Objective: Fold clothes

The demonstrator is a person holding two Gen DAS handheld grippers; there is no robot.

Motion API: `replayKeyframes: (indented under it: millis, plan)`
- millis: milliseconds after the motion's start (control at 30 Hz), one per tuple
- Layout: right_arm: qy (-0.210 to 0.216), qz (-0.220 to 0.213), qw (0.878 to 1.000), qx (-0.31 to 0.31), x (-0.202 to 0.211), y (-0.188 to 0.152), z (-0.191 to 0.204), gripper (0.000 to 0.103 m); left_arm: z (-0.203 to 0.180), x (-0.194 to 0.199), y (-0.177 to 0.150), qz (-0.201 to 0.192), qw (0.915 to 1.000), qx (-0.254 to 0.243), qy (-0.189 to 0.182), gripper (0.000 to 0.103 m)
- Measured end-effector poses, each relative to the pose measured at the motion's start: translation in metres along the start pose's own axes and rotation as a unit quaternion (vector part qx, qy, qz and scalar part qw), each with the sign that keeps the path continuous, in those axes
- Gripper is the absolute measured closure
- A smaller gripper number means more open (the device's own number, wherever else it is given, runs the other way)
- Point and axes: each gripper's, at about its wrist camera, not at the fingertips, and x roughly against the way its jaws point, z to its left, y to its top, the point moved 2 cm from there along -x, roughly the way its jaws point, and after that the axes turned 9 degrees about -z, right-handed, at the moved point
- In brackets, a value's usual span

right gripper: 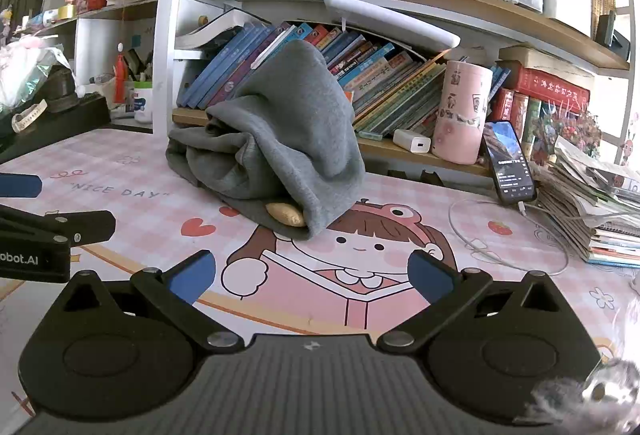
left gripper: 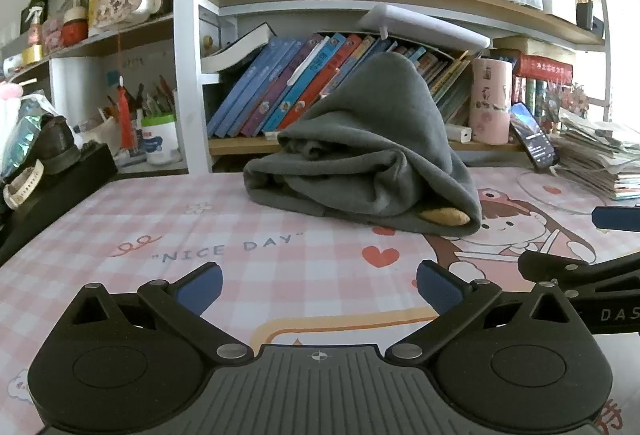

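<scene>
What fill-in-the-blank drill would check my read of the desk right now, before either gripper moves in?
1. The garment heaped on the desk mat is ____ in colour.
2. The left gripper and the right gripper both hold ____.
3. The phone leans beside a stack of ____.

Missing words: grey; nothing; papers

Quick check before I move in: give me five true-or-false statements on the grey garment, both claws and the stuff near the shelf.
1. The grey garment lies flat and spread out. False: it is bunched in a heap, one part standing up.
2. The left claw is open and empty. True.
3. The right claw grips the garment. False: it is open, short of the cloth.
4. A phone leans upright beside the pink cylinder. True.
5. The garment rests on a pink checked mat. True.
</scene>
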Motion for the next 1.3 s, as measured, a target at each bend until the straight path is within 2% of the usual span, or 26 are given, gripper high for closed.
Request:
replayKeyframes:
  millis: [1300]
  plan:
    - [0.000, 0.005, 1.000, 0.001, -0.0010, 0.0006, 0.0003, 0.000, 0.0024, -0.0016, -0.0004, 0.010, 0.9999, 0.004, 0.000, 0.000]
